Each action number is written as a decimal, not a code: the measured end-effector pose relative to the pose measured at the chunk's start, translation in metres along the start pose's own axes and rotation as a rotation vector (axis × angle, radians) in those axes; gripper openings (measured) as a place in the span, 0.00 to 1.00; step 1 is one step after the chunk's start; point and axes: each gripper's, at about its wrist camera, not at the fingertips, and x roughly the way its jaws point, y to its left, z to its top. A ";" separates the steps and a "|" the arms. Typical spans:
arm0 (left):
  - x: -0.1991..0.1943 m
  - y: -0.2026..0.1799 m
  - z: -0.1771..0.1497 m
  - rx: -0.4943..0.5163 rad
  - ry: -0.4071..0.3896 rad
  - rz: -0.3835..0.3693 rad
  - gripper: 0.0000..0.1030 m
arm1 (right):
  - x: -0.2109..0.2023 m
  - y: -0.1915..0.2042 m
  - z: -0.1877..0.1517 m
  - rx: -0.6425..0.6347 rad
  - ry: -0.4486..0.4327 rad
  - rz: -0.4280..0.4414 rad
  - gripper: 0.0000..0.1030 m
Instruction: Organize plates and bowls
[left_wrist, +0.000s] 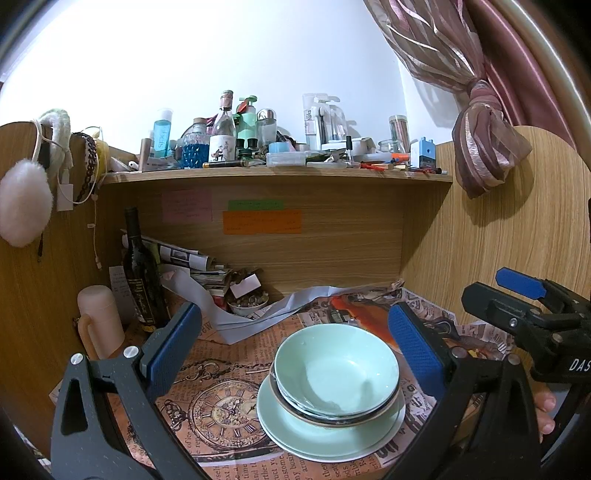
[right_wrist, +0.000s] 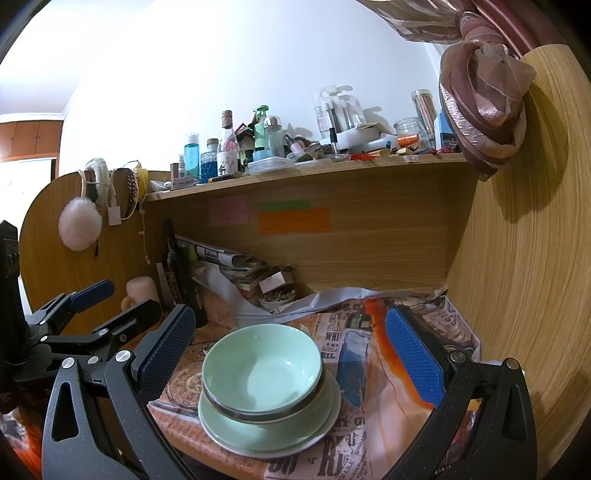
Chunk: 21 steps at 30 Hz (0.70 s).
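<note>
Bowls (left_wrist: 336, 373) in pale green are sitting nested on a stack of green plates (left_wrist: 325, 439) near the front of the desk (left_wrist: 221, 373), which is wearing a newspaper-print cloth with a clock face on it. Wood panels are walling the desk in; a dark wine bottle (left_wrist: 142, 273), a pink mug (left_wrist: 101, 321) and a heap of papers (left_wrist: 192, 262) are crowding the back left corner. A shelf (left_wrist: 277, 175) above is carrying cosmetics bottles, and a knotted pink curtain (left_wrist: 484, 147) is hanging at the right. The left claw (left_wrist: 295, 350) is hovering with fingers spread wide, framing the stack without touching it. The right claw (right_wrist: 291, 350) is likewise standing open, empty, just right of the dishes.
</note>
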 end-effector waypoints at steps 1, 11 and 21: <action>0.001 0.000 0.000 -0.001 0.001 -0.001 1.00 | 0.000 0.000 0.000 0.001 0.000 0.000 1.00; 0.003 -0.002 0.000 -0.004 0.005 -0.005 1.00 | 0.000 -0.001 0.001 0.000 -0.004 0.000 1.00; 0.003 -0.003 0.001 -0.007 0.005 -0.006 1.00 | -0.001 -0.002 0.001 0.000 -0.003 0.001 1.00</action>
